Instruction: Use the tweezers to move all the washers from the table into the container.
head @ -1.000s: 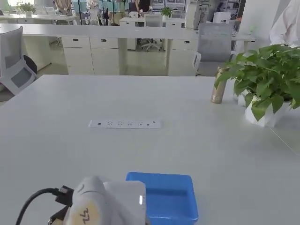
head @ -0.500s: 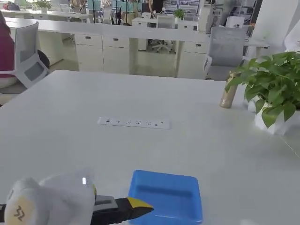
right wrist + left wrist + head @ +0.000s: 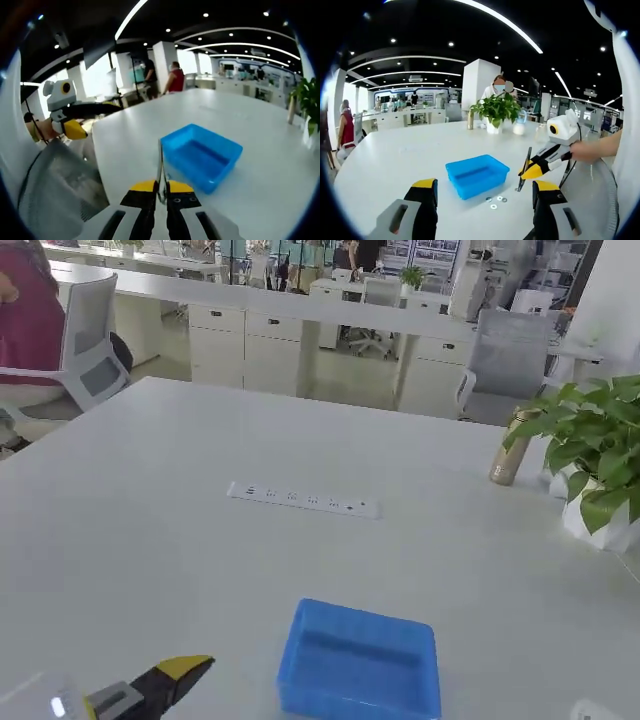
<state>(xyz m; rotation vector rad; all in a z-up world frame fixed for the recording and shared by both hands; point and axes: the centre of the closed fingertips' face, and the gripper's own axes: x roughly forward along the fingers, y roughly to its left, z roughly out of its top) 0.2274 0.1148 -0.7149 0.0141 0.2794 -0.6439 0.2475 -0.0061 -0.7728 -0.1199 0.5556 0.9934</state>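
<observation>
Blue plastic catches the eye in the head view: the container (image 3: 360, 660) sits low on the pale counter (image 3: 140, 540). The yellow-tipped left gripper (image 3: 188, 669) pokes in from the lower left, short of the container. How wide its jaws stand I cannot tell from here.

In the left gripper view, those jaws are spread wide with nothing between them. Three washers (image 3: 495, 202) lie on the counter just in front of the container's near wall, and I can make out none inside. The right gripper (image 3: 534, 170) comes in from the right with the tweezers (image 3: 523, 170) pointing tip-down, close beside the washers but apart from them.

In the right gripper view, the jaws are pinched tight on the tweezers, whose thin prongs run out toward the container's near corner.

To my mind the step in hand is a pick-up. It would go best by bringing the tips down over one washer only and catching its edge rather than pressing it flat. A gentle squeeze should keep it from flicking away. It then needs lifting clear of the container's wall before it is let go. The left gripper could steady the container if it slides.
</observation>
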